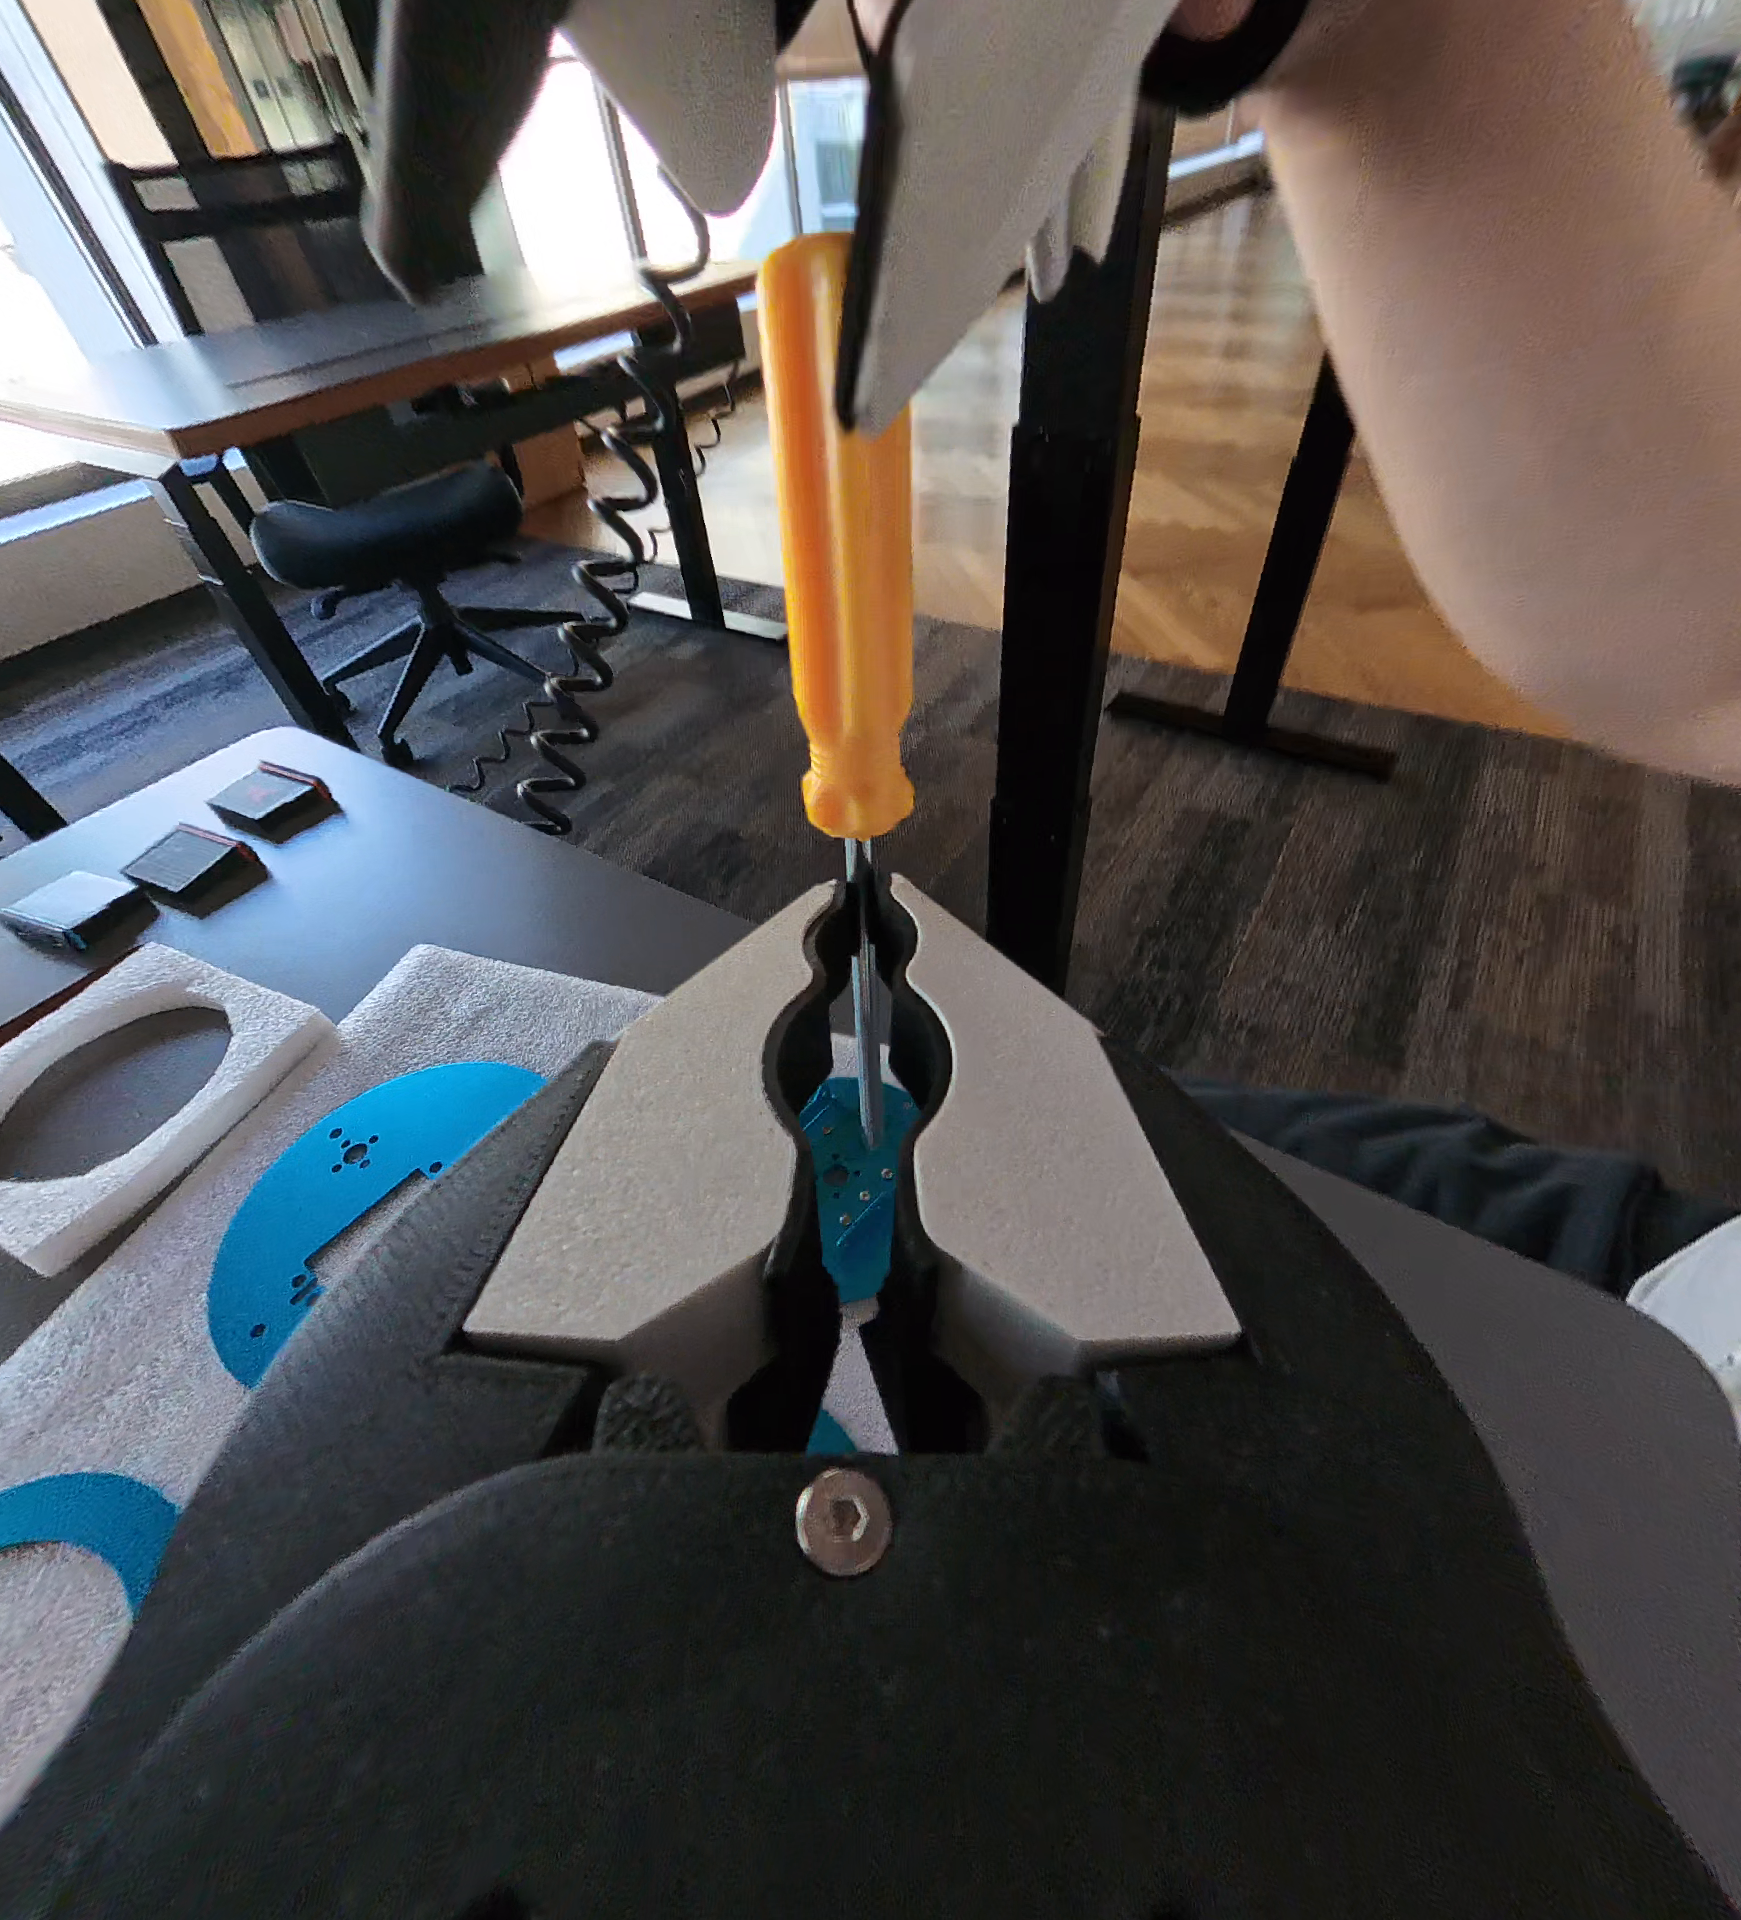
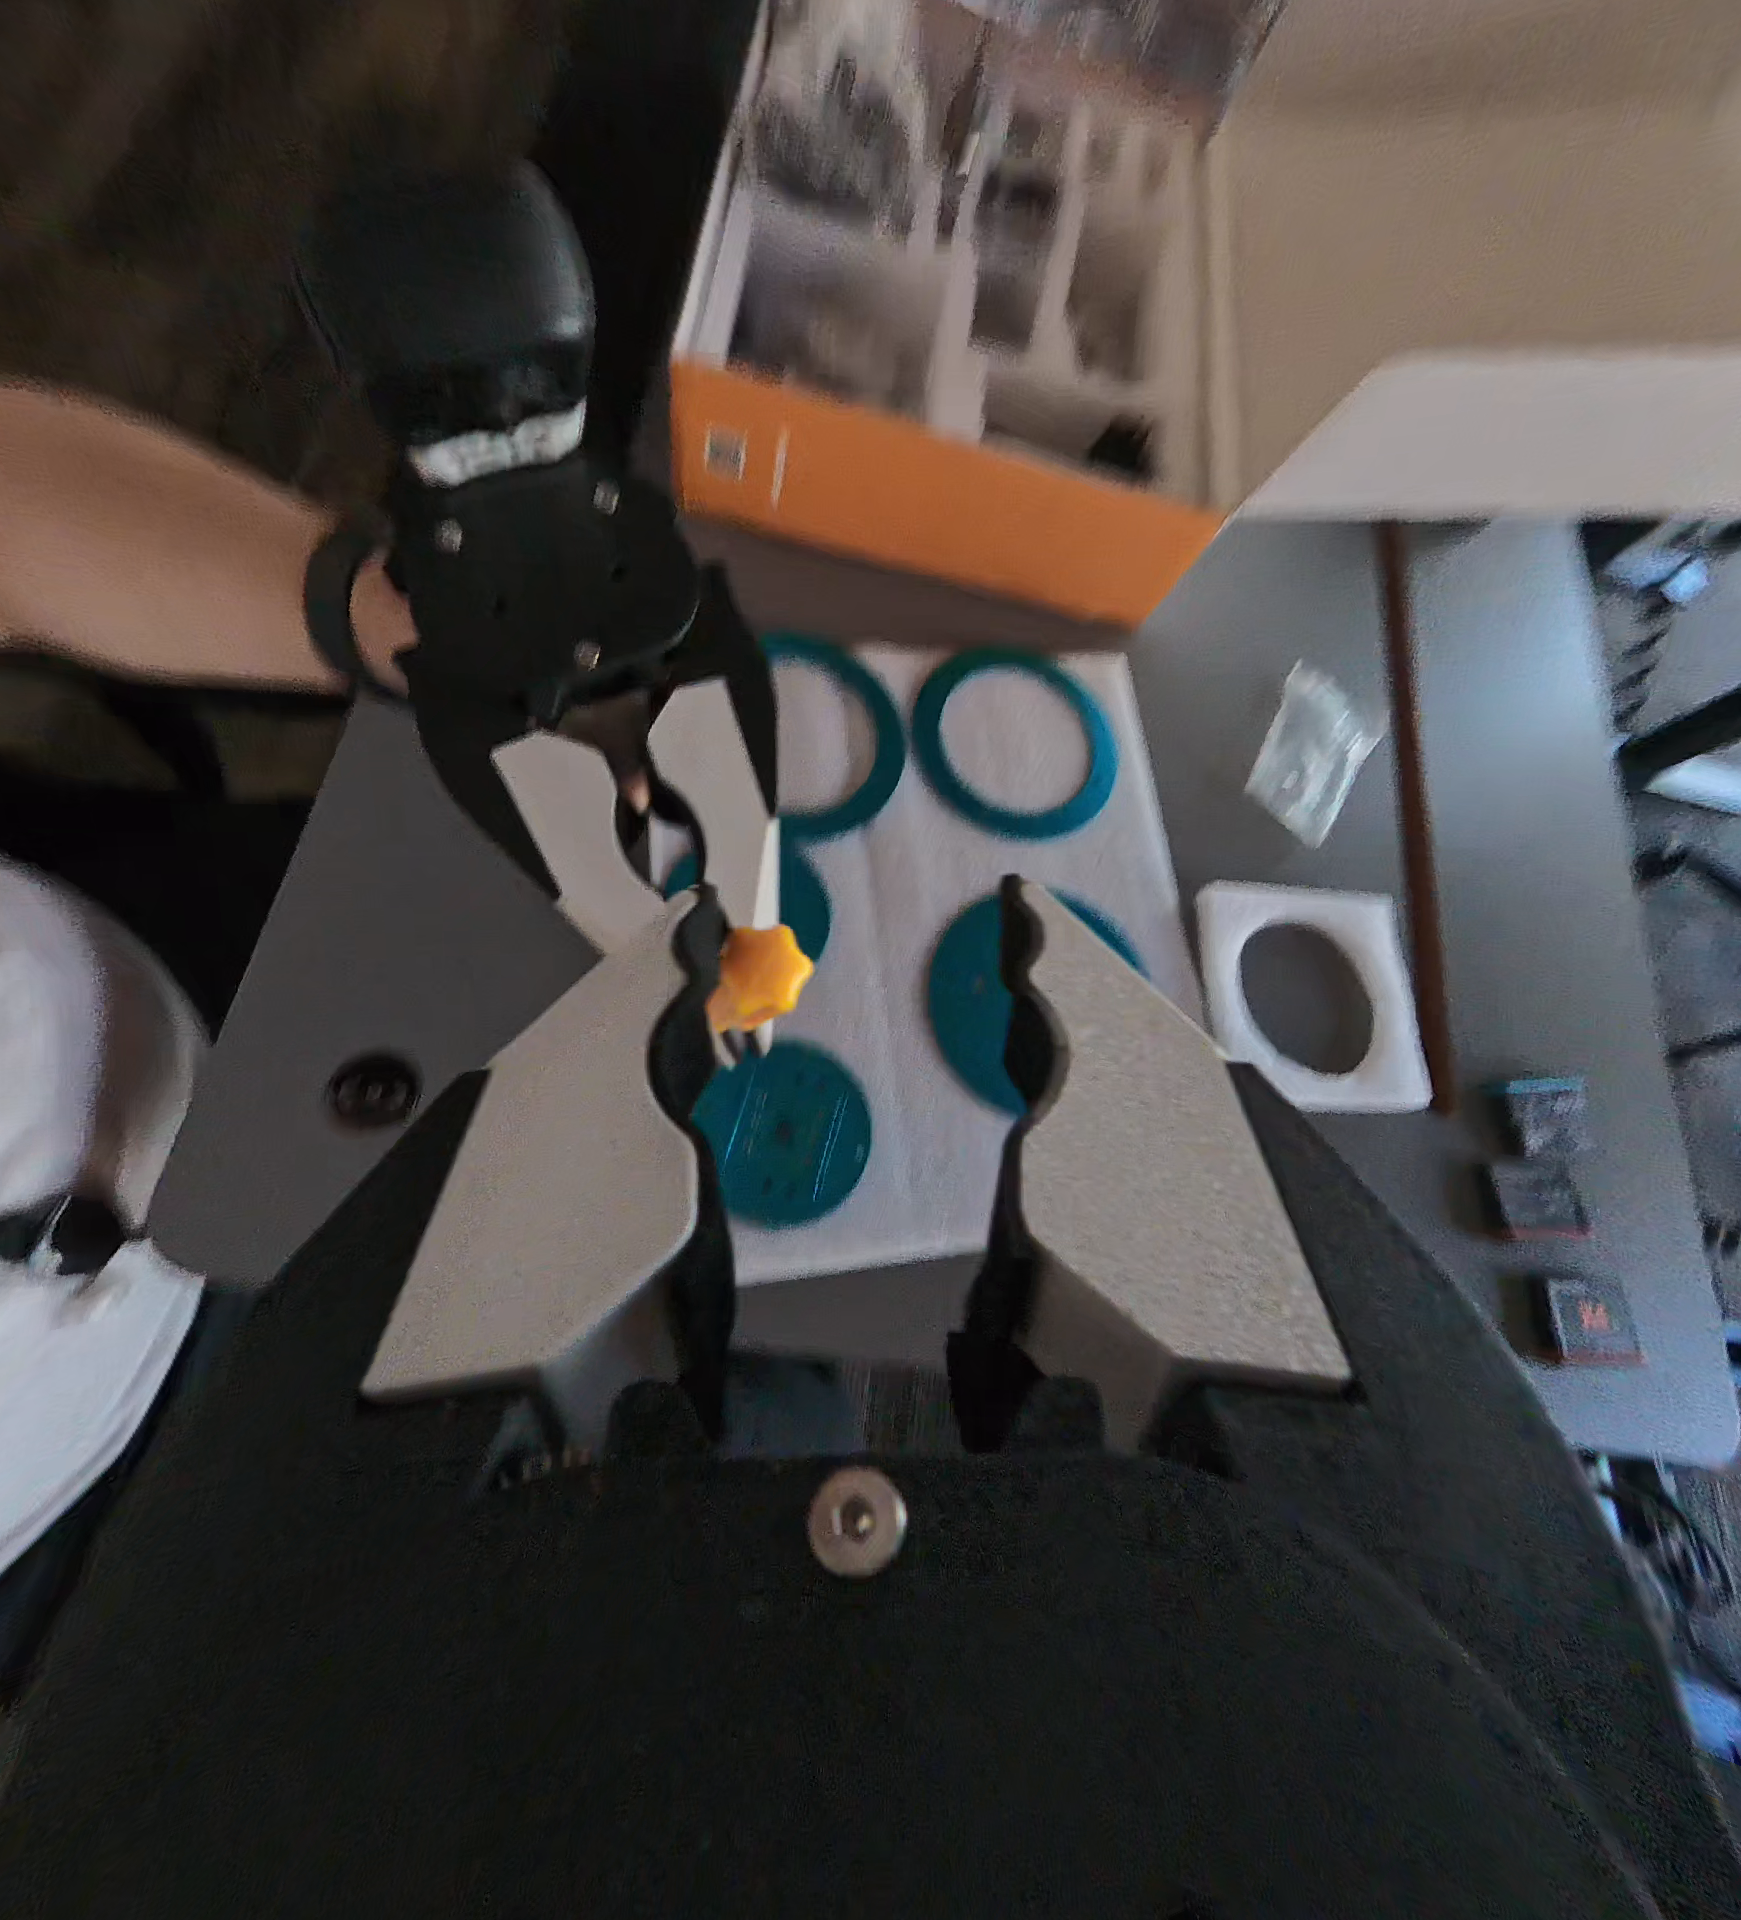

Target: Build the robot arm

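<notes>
An orange-handled screwdriver (image 1: 845,540) stands upright, tip down. My left gripper (image 1: 861,904) is shut on its metal shaft just below the handle. The tip rests on a small blue perforated part (image 1: 850,1184) seen between the fingers. My right gripper (image 2: 855,904) is open above the handle's star-shaped end (image 2: 757,977), which sits against its left finger. In the left wrist view one of its fingers (image 1: 907,260) overlaps the handle's top. The left gripper (image 2: 679,831) also shows in the blurred right wrist view. Blue discs (image 2: 783,1132) and rings (image 2: 1017,732) lie on a white foam mat (image 2: 949,1195).
A white foam square (image 2: 1230,935) with an oval hole and three small black blocks (image 2: 1536,1195) lie on the dark table (image 2: 1261,644). A clear plastic bag (image 2: 1313,748) and an orange box (image 2: 928,488) sit farther back. A stool (image 1: 388,530), coiled cable (image 1: 596,623) and black post (image 1: 1063,623) stand beyond.
</notes>
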The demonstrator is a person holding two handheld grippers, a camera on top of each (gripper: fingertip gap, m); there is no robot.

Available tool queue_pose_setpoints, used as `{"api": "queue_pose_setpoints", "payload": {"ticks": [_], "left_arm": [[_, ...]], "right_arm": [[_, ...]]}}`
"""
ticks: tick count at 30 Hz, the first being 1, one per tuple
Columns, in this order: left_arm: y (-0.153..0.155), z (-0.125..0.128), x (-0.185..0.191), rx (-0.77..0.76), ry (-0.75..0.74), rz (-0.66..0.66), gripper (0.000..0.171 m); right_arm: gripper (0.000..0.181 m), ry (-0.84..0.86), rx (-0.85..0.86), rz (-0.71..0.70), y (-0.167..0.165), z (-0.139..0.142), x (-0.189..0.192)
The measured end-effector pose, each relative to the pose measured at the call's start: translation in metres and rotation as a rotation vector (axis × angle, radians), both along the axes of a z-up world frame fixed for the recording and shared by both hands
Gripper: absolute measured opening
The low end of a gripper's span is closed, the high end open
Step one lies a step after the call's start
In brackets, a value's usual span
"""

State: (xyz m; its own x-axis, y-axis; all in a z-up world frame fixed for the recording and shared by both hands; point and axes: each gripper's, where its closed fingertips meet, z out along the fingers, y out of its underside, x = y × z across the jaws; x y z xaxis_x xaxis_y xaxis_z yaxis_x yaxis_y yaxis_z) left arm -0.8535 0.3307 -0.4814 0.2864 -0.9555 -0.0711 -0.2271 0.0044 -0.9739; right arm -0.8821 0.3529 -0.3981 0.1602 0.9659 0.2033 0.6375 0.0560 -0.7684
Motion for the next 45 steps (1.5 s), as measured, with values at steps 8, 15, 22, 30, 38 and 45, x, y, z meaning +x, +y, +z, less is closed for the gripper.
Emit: {"api": "queue_pose_setpoints", "payload": {"ticks": [8, 15, 22, 30, 38, 45], "left_arm": [[-0.011, 0.006, -0.003, -0.059, -0.082, -0.046, 0.001], [-0.014, -0.007, 0.013, -0.052, -0.033, -0.088, 0.001], [0.009, -0.001, 0.008, -0.080, -0.042, -0.059, 0.051], [0.029, 0.034, 0.020, -0.110, -0.026, -0.241, 0.053], [0.030, 0.004, 0.055, -0.114, 0.037, -0.376, 0.041], [0.046, -0.013, 0.045, 0.111, 0.045, -0.236, 0.020]], "right_arm": [[0.057, 0.604, -0.166, 0.140, -0.026, 0.007, -0.003], [0.017, 0.466, -0.155, 0.187, -0.034, -0.014, 0.005], [0.017, 0.473, -0.136, 0.021, -0.001, -0.038, 0.012], [0.016, 0.544, -0.052, -0.181, 0.026, -0.033, 0.035], [0.017, 0.574, -0.104, -0.244, 0.029, -0.046, 0.047], [0.017, 0.548, -0.155, -0.230, 0.034, -0.066, 0.036]]}}
